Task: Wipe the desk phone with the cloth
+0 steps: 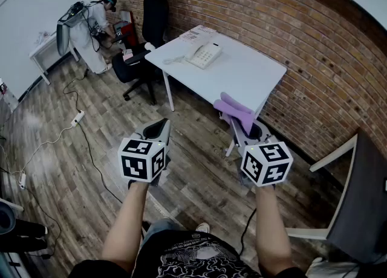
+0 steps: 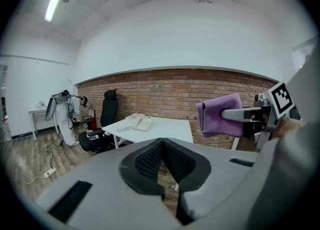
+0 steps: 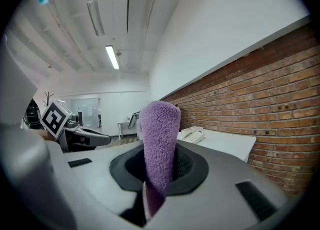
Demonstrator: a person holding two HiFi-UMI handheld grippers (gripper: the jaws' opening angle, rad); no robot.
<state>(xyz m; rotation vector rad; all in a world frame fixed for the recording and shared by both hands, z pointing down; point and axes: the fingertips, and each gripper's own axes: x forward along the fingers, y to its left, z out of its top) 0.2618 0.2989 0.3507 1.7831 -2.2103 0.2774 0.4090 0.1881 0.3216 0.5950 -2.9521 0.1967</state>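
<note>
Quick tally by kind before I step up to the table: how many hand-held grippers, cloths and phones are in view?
Hand-held grippers: 2 (left hand-held gripper, right hand-held gripper)
Purple cloth: 1
Desk phone: 1
Total: 4

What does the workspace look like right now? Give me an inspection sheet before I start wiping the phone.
Surface: white table, mostly bare, ahead of both grippers.
Job's things: desk phone at the table's far end; purple cloth held away from it.
Clutter: papers beside the phone.
Grippers: left gripper fingers together, empty; right gripper shut on the cloth.
Cables: phone cord on the table; power strip and floor cable to the left.
Surroundings: brick wall, black office chair, a person at the back.
</note>
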